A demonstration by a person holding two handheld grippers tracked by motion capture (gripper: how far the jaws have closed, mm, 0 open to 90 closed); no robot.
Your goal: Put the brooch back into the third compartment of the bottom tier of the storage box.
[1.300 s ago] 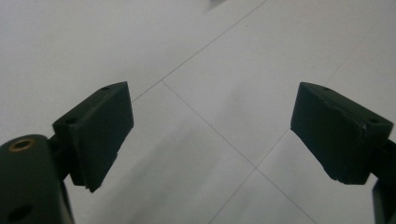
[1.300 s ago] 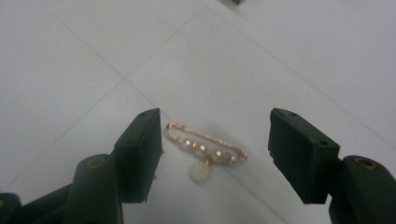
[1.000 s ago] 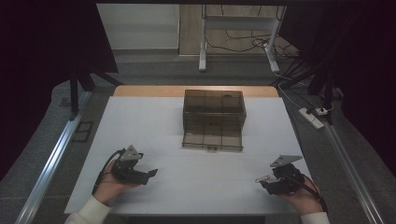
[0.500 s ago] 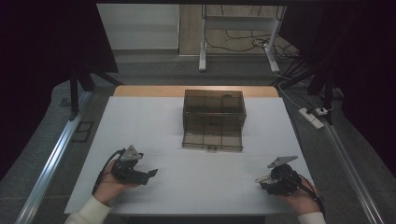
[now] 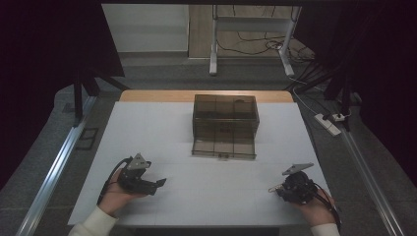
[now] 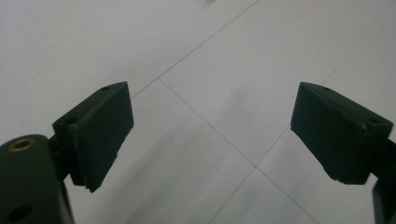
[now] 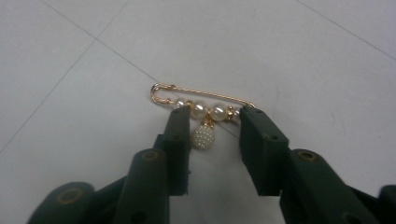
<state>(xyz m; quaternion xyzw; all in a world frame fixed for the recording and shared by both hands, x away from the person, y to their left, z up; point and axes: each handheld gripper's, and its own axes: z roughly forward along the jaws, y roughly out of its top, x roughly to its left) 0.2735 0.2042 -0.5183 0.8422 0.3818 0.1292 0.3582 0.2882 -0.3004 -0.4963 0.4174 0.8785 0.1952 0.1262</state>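
Right claw (image 7: 212,121): near right of the table, jaws just closing around a brooch, one tip at each side of the pearl row; pads near the pin, a firm pinch not yet plain.
Brooch (image 7: 201,108): flat on the white table (image 5: 162,128) at its near right edge, just ahead of the right claw; gold safety-pin frame, row of pearls, small beaded drop hanging toward the jaws.
Handling, by judgement: very light, thin and stiff in the wire, smooth and slippery on the pearls, apt to skid or flip on the slick top; drop loose and swinging; clasp bendable under hard squeeze.
Best hold, by judgement: across the pearl row at mid-length, gently, low against the table.
Left claw (image 6: 210,135): near left, spread wide, nothing between the jaws, bare table beneath.
Box (image 5: 225,125): smoky see-through plastic, far centre, divided into compartments, front flap down on the table toward the near side.
In the way: nothing between brooch and box; open white surface.
Beyond: power strip (image 5: 328,123) on the floor at far right, well apart.
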